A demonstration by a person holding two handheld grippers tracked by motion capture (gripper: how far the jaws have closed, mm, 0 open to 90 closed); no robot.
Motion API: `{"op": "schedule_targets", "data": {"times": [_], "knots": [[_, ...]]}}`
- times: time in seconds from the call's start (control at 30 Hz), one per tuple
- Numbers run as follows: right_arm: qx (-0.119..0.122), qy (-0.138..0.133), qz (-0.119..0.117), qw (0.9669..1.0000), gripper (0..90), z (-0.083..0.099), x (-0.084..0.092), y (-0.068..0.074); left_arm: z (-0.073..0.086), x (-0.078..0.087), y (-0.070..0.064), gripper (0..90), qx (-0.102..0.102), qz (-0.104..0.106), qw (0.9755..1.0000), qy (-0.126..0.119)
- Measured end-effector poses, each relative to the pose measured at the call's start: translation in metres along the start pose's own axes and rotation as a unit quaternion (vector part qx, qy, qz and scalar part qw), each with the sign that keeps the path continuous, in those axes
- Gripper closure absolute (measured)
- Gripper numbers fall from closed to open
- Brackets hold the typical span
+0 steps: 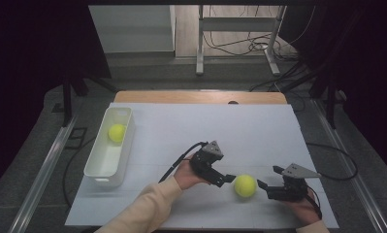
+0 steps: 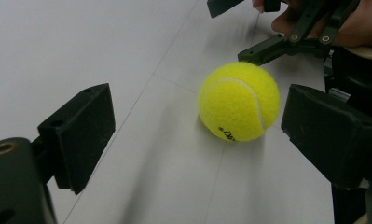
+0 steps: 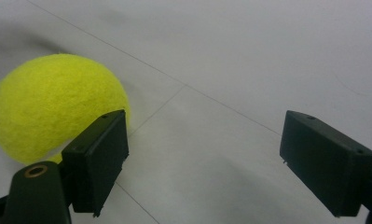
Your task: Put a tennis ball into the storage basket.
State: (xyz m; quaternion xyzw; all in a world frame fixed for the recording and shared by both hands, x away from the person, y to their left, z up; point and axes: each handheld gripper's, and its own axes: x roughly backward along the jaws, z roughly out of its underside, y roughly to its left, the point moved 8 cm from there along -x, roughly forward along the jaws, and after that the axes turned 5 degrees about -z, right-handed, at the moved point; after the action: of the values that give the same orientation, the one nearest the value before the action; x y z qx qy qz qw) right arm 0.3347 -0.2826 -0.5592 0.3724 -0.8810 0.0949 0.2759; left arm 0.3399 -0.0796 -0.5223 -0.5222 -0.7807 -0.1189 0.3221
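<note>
left gripper [image 2: 197, 135]: jaws standing wide, ball [image 1: 245, 185] lying on the table [image 1: 259, 136] just ahead, off-centre toward one jaw | right gripper [image 3: 202, 158]: jaws wide, gripping nothing | risk: a closing jaw is probably nudging the ball away; it is rolling easily.

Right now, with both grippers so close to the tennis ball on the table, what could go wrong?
1. The tennis ball lies free on the white table, nearer one finger of the open left gripper than the other. An off-centre close may push it away.
2. The right gripper is open just beside the ball, which lies outside its fingers. A small nudge could roll the ball.
3. The two grippers face each other closely and may collide.
</note>
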Motion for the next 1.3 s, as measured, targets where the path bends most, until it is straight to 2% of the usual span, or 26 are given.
{"op": "schedule_targets", "data": {"times": [0.77,1.17,1.3], "knots": [[0.001,0.001,0.002,1.0,15.9,0.001,0.001,0.0,-0.002,-0.014,-0.012,10.3,-0.011,0.014,0.9998,0.011],[0.003,0.001,0.004,1.0,15.9,0.001,0.001,-0.001,-0.002,-0.017,-0.014,10.4,-0.011,0.015,0.9997,0.012],[0.003,0.001,0.004,1.0,15.9,0.001,0.001,-0.001,-0.002,-0.018,-0.015,10.4,-0.005,0.018,0.9998,0.012]]}}
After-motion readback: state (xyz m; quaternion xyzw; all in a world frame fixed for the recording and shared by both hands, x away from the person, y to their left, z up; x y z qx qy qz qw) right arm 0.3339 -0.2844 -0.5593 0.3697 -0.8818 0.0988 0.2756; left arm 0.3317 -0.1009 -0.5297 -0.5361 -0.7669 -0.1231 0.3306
